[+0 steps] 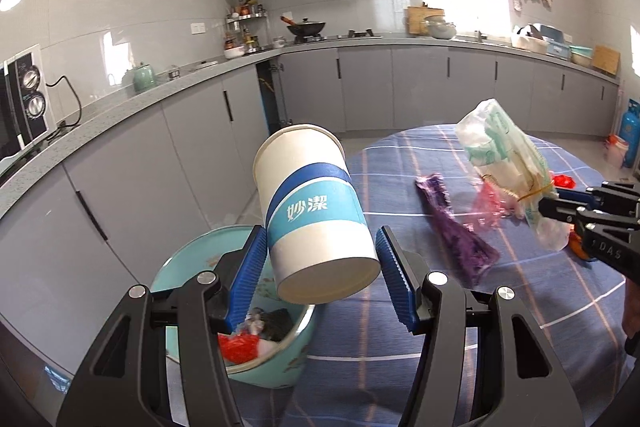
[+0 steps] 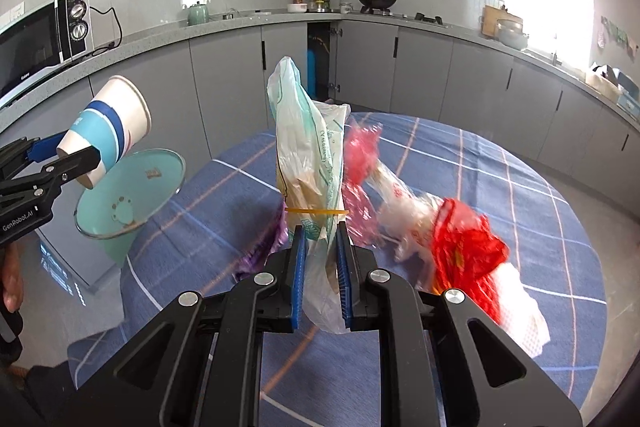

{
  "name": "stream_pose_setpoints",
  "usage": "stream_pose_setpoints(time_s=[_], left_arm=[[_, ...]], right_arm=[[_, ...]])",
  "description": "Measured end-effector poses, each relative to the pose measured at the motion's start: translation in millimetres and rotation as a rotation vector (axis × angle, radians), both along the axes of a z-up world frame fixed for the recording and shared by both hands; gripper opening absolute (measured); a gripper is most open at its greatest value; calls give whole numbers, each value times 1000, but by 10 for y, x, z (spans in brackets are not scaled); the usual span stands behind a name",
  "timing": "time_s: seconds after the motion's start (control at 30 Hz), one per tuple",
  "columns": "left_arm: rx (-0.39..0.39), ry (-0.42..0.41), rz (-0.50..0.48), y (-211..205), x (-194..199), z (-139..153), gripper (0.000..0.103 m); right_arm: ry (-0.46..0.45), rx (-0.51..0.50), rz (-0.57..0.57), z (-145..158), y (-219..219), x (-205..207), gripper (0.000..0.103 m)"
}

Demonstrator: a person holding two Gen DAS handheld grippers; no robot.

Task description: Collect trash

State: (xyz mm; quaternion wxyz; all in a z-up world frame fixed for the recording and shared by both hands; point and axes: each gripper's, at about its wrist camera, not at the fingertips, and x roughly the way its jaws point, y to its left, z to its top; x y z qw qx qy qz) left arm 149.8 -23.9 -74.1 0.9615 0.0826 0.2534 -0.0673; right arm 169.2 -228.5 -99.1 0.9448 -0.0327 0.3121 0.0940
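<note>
Left gripper (image 1: 322,259) has its fingers pinching the paper cup (image 1: 314,211) low on its wall, tilted over the teal bin (image 1: 276,359), while the right gripper (image 2: 322,281) has its fingers nearly pressed together on a thin plastic bag (image 2: 310,163) held above the checked tabletop (image 2: 500,187). Risky, I'd say: the smooth tilted cup could pivot out and miss the bin, and the slick bag could slide free. Readable: "妙潔" on the cup, "GenRobot.AI" on the left gripper.
</note>
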Motion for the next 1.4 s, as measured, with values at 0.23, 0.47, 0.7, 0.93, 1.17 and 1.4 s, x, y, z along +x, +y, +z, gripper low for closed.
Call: stream_pose_setpoints(time_s=[0.23,0.47,0.7,0.93,1.17,1.4], left_arm=[[7,-9,57,268,58,19,56],[13,-15,108,505,109,22,56],[30,-33,165,747,170,52,56],[43,-30,218,993,226,43,56],[55,-18,244,1117,274,-5,56],[62,-17,273,1224,322,-48,56]], right_arm=[[-17,6,26,44,196,124,15],[-23,17,58,70,387,263,15],[-12,17,90,65,605,400,15],[-1,18,122,32,803,504,15],[0,14,152,22,980,605,15],[-1,13,182,24,1176,698,15]])
